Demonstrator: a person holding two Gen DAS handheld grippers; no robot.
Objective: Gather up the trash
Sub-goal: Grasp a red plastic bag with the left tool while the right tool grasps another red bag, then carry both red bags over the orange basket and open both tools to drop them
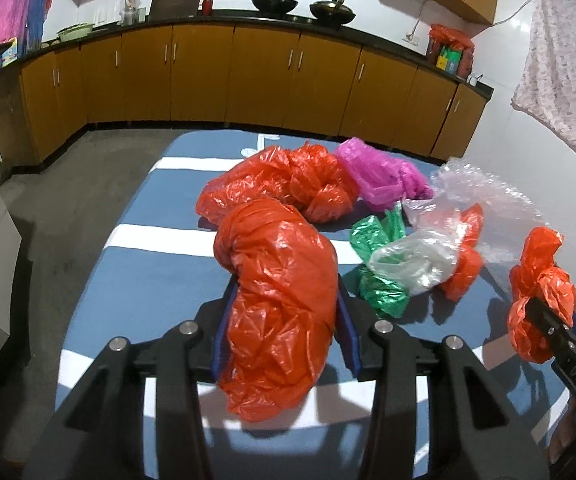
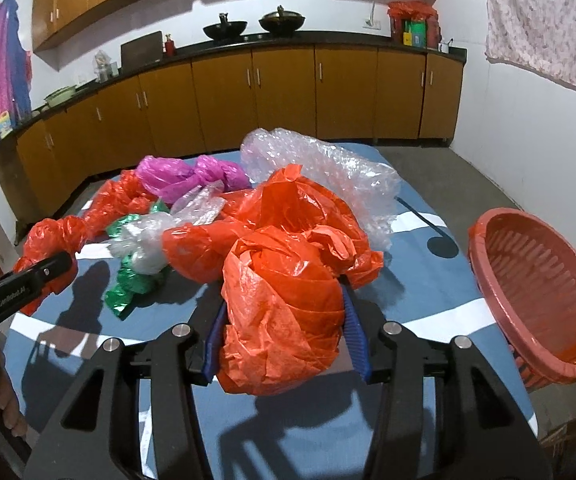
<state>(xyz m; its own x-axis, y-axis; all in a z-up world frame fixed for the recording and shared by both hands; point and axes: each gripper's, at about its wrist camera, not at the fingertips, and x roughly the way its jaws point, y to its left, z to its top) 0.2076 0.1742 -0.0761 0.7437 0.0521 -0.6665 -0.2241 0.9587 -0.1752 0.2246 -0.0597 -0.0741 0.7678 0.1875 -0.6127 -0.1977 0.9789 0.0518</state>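
My left gripper [image 1: 284, 308] is shut on a crumpled red plastic bag [image 1: 280, 300] and holds it above the blue table [image 1: 136, 280]. My right gripper [image 2: 284, 320] is shut on another red plastic bag [image 2: 284, 312]; it shows at the right edge of the left wrist view [image 1: 540, 304]. On the table lie more bags: red [image 1: 280, 184], pink [image 1: 380, 172], green [image 1: 380, 276], clear [image 1: 420, 260] and bubble wrap [image 2: 328, 168]. A red plastic basket [image 2: 540, 296] stands tilted at the table's right edge.
Brown kitchen cabinets [image 1: 248, 76] with a black counter run along the back wall, with woks [image 1: 274, 2] on top. Grey floor [image 1: 48, 208] surrounds the table. A patterned cloth [image 2: 548, 20] hangs at the right.
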